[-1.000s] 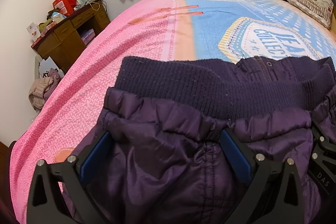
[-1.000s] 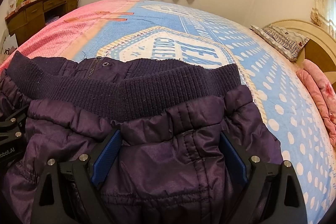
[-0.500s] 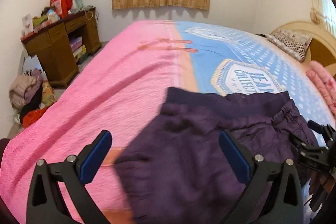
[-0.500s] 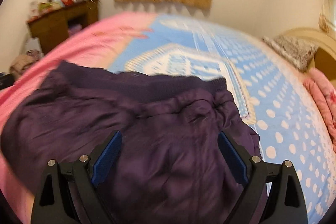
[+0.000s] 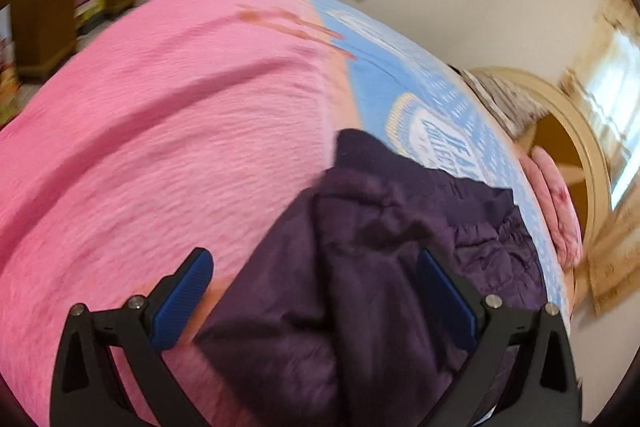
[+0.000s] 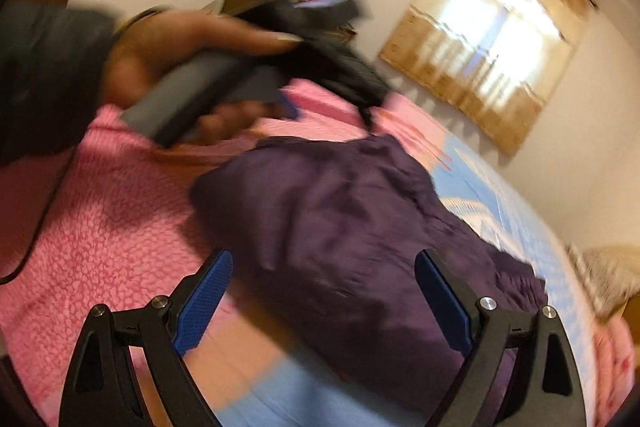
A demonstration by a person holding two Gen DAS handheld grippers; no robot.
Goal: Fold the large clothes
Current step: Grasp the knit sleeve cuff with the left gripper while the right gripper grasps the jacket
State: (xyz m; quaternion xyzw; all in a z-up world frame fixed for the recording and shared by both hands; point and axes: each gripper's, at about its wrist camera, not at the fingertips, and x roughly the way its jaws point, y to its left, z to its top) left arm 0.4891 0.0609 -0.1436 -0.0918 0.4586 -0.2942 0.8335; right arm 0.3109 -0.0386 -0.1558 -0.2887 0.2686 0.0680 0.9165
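Left wrist view: purple padded jacket [image 5: 384, 267] lying bunched on the bed [image 5: 160, 155], both claws hanging apart above it

The left claw [image 5: 316, 303] and the right claw [image 6: 324, 303] are gaping with nothing between their pads, while the jacket is sitting across the pink and blue halves of the bedspread; in the right wrist view the person's left hand [image 6: 168, 47] is blurring past, so a hasty regrasp is risking pinching several puffy layers at once, and the slippery fold is likely to spring loose
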